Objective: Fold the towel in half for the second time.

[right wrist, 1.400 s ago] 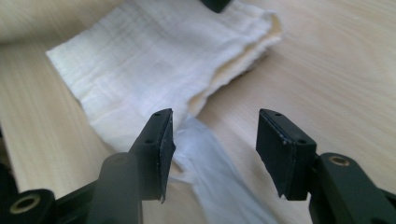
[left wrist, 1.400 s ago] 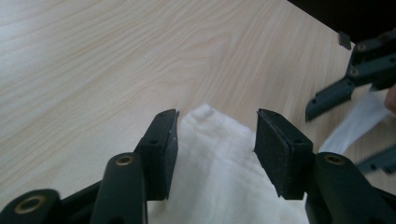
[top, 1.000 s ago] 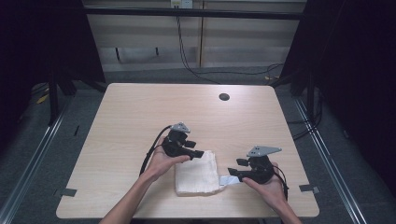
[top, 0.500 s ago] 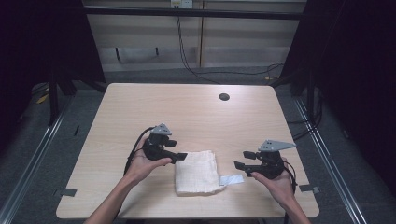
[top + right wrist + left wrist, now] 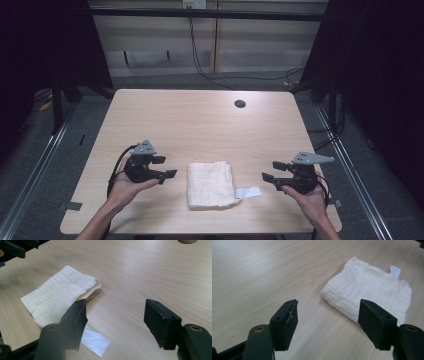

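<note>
- High view: the folded white cloth (image 5: 210, 184) lay flat on the table (image 5: 200, 125) near its front edge, with a white label (image 5: 248, 192) sticking out from the cloth's right side. The left gripper (image 5: 162, 167) hovered left of the cloth and the right gripper (image 5: 272, 171) right of it, both apart from the cloth. Each had just been spreading its jaws, with nothing between them. The person's forearms were cut off by the picture's bottom edge. A dark round hole (image 5: 240, 104) sat well beyond the cloth.
- Left gripper view: the spread jaws framed bare tabletop; the cloth (image 5: 369, 290) lay just past them, one corner hidden behind a jaw. The label (image 5: 395, 271) was mostly hidden by the cloth.
- Right gripper view: here the cloth's (image 5: 57, 296) layered folded edge showed, hard to make out from above. The label (image 5: 94, 340) lay partly hidden behind one jaw. The jaws stood released, gripping nothing.
</note>
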Demonstrator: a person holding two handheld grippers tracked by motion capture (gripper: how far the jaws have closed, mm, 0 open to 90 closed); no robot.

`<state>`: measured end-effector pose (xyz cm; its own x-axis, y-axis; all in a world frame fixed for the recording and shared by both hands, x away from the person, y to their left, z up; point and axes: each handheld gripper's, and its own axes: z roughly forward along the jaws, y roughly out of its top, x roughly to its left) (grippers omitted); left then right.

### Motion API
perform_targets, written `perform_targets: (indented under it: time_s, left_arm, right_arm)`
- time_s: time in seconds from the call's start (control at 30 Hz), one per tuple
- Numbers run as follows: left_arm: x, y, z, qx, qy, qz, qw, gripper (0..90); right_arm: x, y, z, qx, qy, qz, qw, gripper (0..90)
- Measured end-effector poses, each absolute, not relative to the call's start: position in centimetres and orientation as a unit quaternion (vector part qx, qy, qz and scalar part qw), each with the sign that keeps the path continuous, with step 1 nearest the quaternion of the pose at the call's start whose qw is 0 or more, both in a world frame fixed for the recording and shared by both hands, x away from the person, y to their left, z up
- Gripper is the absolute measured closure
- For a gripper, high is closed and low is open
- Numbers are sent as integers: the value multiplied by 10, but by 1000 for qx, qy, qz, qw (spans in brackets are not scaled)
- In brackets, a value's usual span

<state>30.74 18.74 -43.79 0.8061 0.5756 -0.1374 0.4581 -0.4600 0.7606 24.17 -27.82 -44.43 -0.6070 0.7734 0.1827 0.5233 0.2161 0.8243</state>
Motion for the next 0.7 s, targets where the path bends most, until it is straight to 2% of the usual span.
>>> perform_targets:
  time_s: [0.4, 0.7]
  left_arm:
    - [280, 231, -448, 824, 356, 93, 431, 280]
    - [257, 256, -462, 795, 402, 72, 450, 285]
  right_arm:
    - [229, -298, -449, 452, 749, 460, 151, 323]
    - [216, -307, -461, 470, 737, 460, 160, 296]
